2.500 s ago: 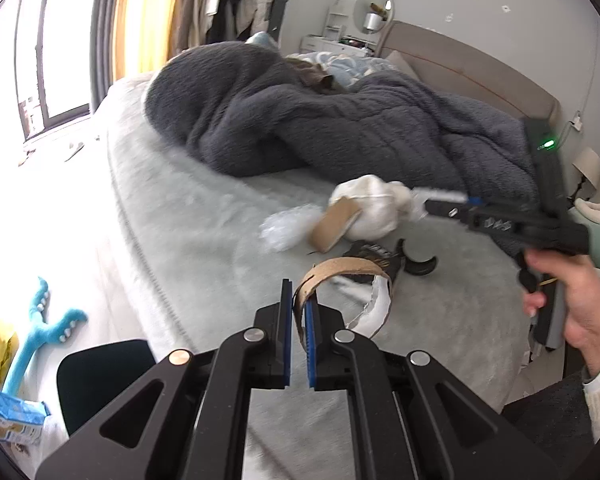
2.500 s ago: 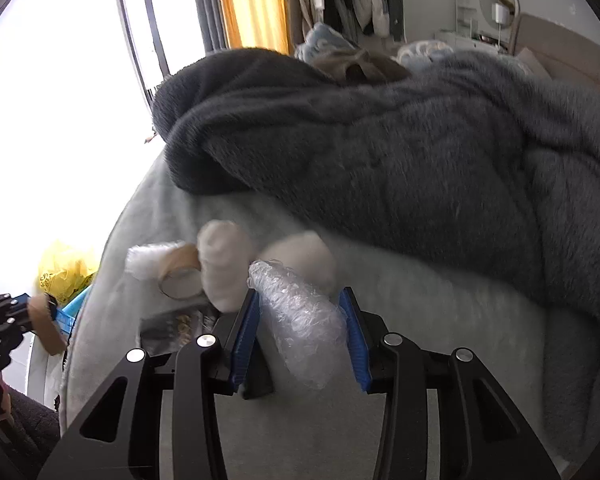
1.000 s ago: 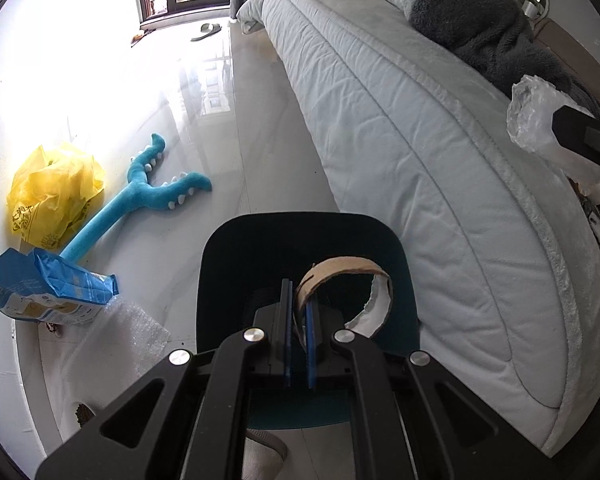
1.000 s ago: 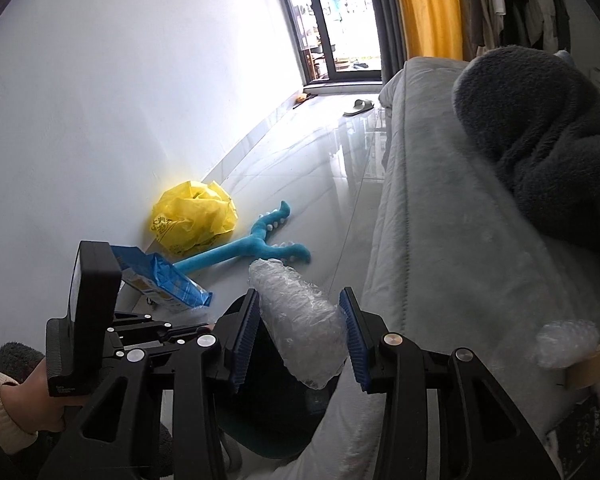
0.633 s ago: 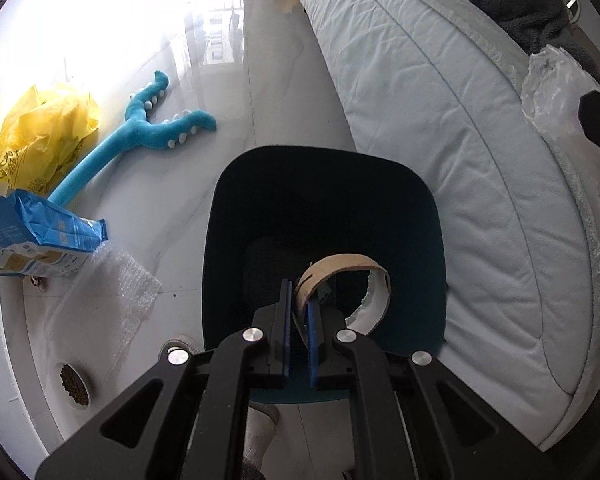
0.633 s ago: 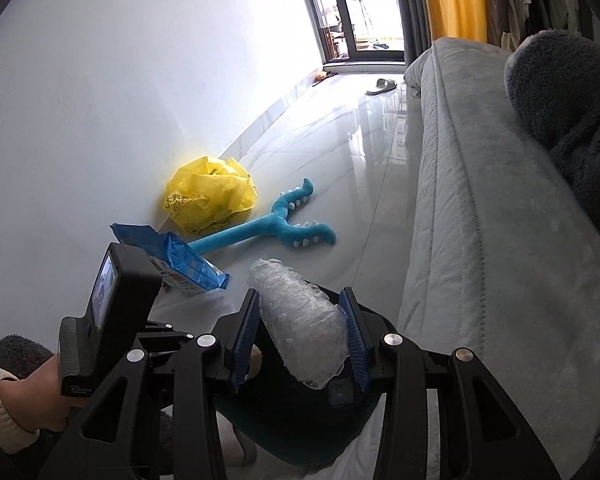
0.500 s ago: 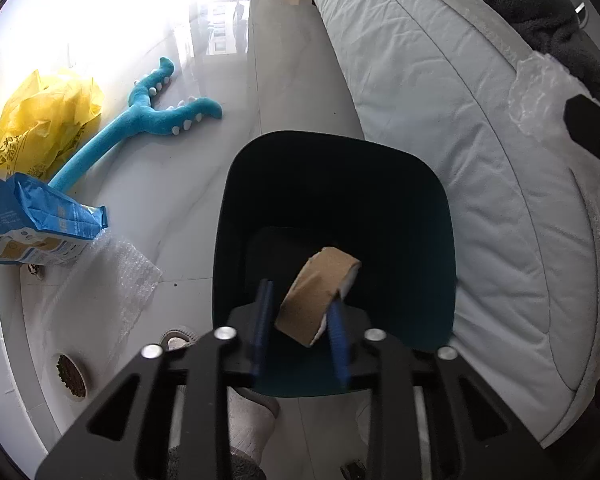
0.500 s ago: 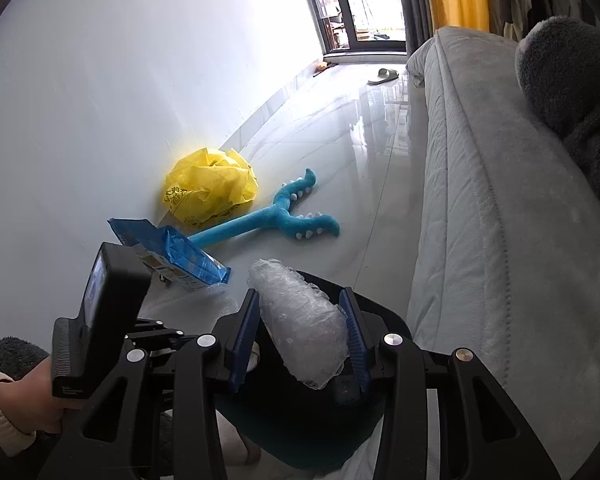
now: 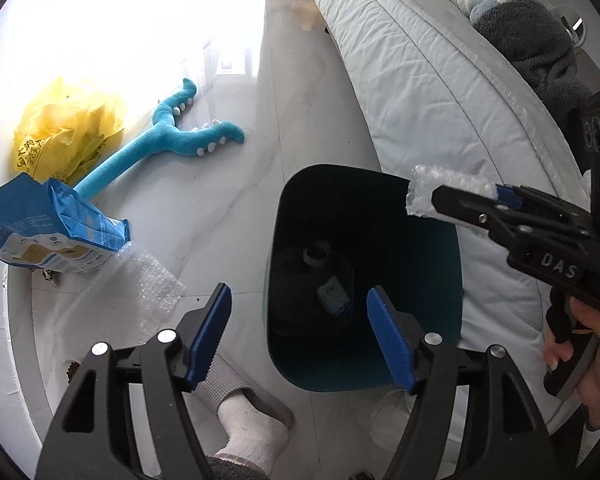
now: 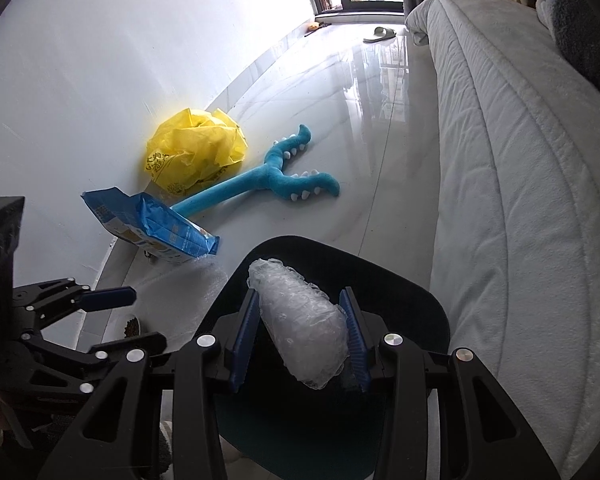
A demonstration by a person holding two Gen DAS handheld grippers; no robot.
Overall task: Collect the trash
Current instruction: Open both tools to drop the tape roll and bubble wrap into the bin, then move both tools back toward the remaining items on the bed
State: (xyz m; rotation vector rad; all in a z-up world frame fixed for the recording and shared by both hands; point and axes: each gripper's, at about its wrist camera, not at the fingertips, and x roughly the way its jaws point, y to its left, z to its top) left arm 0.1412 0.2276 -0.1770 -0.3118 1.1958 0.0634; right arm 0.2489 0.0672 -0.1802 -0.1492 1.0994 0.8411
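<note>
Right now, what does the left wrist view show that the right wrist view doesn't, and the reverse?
Left wrist only: the bin's dark inside with items at the bottom, a socked foot, and the empty left gripper, jaws opening. Right wrist only: the right gripper's pads pressing both sides of the bubble wrap roll, plus the white wall. Both: yellow bag, blue plush toy, blue packet, bed.

Dark bin (image 9: 432, 364) interior too murky to name the shapes at its bottom, print on yellow bag (image 9: 64, 128) too small to read, grey blanket (image 10: 580, 28) cut off by the frame edge
</note>
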